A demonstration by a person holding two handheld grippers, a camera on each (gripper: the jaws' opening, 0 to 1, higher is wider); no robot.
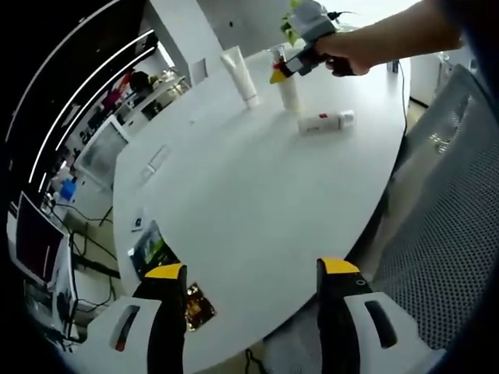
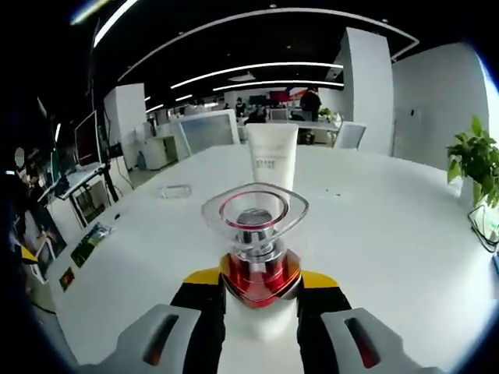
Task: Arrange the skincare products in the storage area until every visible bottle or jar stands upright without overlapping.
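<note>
Gripping: right gripper [image 2: 260,300] clamped on the white body of a pump bottle [image 2: 257,257], just below its red collar; bottle upright on the table [image 2: 390,234].
Right hand pose: seen from the left gripper view, a hand [image 1: 348,53] reaches in from the far right, arm stretched over the table [image 1: 234,195], holding its gripper [image 1: 290,66] level against the bottle [image 1: 289,89].
Left gripper [image 1: 253,284]: jaws apart, holding nothing, hovering at the near table edge, well apart from the products.
White tube [image 1: 240,75]: standing on its cap, just left of the bottle; directly behind it in the right gripper view [image 2: 272,156].
Small bottle [image 1: 326,121]: lying on its side, right of the pump bottle, near it.
</note>
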